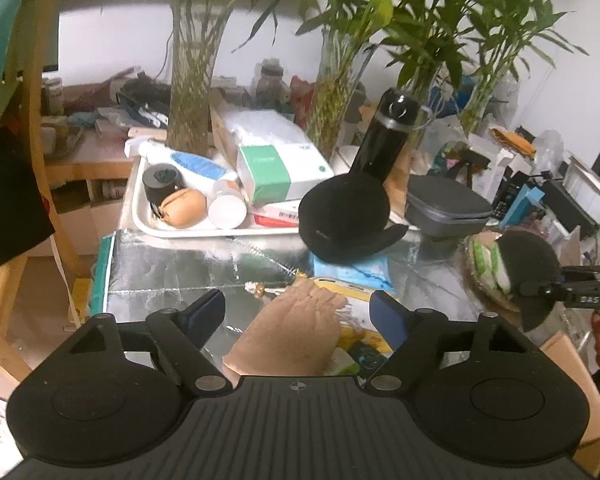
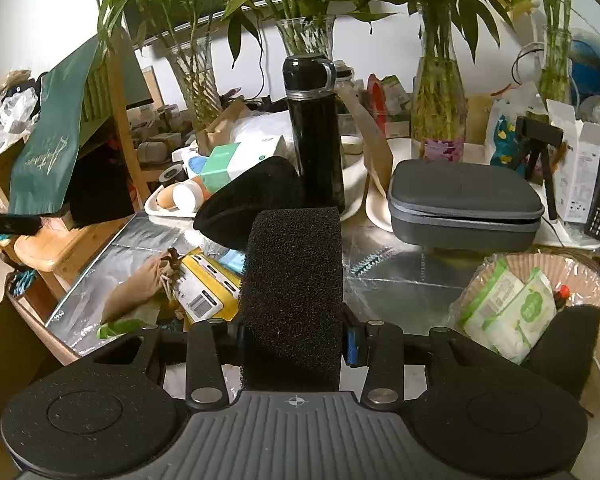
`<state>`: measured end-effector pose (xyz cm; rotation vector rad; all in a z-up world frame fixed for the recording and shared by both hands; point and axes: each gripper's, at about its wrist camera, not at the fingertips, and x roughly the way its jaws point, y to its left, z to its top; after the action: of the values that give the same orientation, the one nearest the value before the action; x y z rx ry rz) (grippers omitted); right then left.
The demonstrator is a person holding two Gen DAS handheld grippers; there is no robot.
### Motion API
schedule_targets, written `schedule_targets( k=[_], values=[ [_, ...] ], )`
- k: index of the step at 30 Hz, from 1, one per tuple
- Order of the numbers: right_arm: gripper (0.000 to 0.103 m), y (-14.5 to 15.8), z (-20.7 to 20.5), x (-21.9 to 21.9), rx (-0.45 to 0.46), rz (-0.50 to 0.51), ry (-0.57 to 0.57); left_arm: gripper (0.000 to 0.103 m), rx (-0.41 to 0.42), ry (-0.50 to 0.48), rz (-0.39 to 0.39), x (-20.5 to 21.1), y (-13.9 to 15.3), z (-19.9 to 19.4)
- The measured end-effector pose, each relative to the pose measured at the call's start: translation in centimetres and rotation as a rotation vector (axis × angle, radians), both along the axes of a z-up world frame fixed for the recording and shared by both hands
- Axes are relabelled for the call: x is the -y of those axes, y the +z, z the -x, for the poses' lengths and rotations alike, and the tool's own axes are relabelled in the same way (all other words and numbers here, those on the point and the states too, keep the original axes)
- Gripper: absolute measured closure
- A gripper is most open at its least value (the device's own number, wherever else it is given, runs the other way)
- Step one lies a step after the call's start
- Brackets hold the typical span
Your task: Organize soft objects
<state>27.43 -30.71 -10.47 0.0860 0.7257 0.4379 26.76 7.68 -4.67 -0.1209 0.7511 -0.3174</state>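
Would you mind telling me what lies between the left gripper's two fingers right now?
A tan cloth pouch lies on the foil surface between the left gripper's open fingers, untouched by either; the left wrist view shows this.

home – cluttered table (image 1: 172,272), bamboo vases (image 2: 438,112)

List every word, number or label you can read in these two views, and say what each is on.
No text here can be read with confidence.
Green hanging bag: pale cursive script, illegible.
Green-and-white carton: faint print, blurred.
Yellow-and-white packet: barcode and small print, too small.
White-and-green wipes pack: round logo, unreadable.
Black bar of the right gripper: pale characters, too blurred.
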Motion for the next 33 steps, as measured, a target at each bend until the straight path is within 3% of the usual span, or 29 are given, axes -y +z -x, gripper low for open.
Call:
schedule_targets(
  k=[12,16,22,28,30,32,33],
  values=[
    [0.058,0.0,-0.1,-0.4,-0.012,-0.008,0.014,0.027,-0.084,-0.065,0.025,-0.6,-5.3,-5.2],
    [0.058,-0.1,-0.3,-0.3,-0.020,-0.034,0.024,0.027,-0.116,-0.133,0.100,-1.1,-7.2,-6.9],
    [0.058,-0.2,-0.5,-0.7,-0.030,-0.049,0.044,0.027,-0.168,-0.184,0.135,-1.4,-10.0,-8.8],
    [0.058,-0.3,-0.6,-0.6,-0.032,-0.050,0.043,0.033,-0.264,-0.216,0.218,-2.1,-12.7,-10.8],
    [0.058,-0.3,-0.7,-0.5,-0.036,-0.061,0.042,0.038,-0.307,-0.218,0.254,-2.5,-13.7,-11.4],
    [0.058,-0.3,-0.7,-0.6,-0.038,-0.060,0.042,0.058,-0.356,-0.225,0.286,-2.7,-14.6,-11.9],
    [0.058,-0.3,-0.7,-0.6,-0.038,-0.058,0.044,0.063,-0.376,-0.229,0.285,-2.6,-14.9,-12.1]
  ],
)
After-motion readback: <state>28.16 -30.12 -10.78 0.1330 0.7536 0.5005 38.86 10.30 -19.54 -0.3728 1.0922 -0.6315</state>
